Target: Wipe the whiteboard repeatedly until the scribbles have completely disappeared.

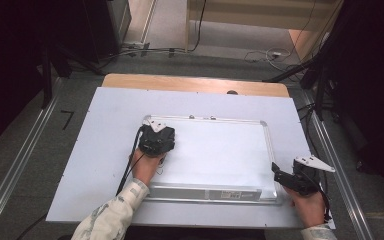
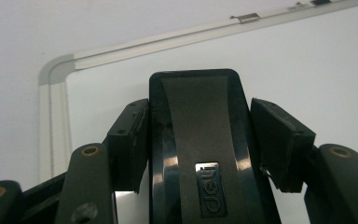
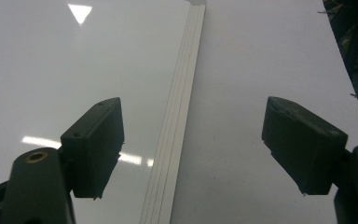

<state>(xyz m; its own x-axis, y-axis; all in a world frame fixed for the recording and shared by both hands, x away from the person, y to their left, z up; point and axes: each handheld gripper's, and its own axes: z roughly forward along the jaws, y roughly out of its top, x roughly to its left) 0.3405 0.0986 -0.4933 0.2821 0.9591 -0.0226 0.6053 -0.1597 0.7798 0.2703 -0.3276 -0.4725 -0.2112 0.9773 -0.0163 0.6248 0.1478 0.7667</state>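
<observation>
A white whiteboard [image 1: 215, 150] with a silver frame lies flat on the table. My left gripper [image 1: 157, 136] hovers over its far left corner, shut on a black whiteboard eraser [image 2: 198, 140] with a grey grip strip; both pads press its long sides. The board's rounded corner [image 2: 56, 70] lies just ahead of it. My right gripper [image 1: 278, 172] rests at the board's near right corner, open and holding nothing. In the right gripper view its jaws [image 3: 193, 105] straddle the board's right frame strip [image 3: 179, 121].
The board lies on a white sheet [image 1: 95, 150] that covers a wooden table [image 1: 190, 82]. A silver tray strip [image 1: 210, 192] runs along the board's near edge. Cables [image 1: 260, 55] and dark stands sit on the floor beyond, with metal rails [image 1: 20, 165] on both sides.
</observation>
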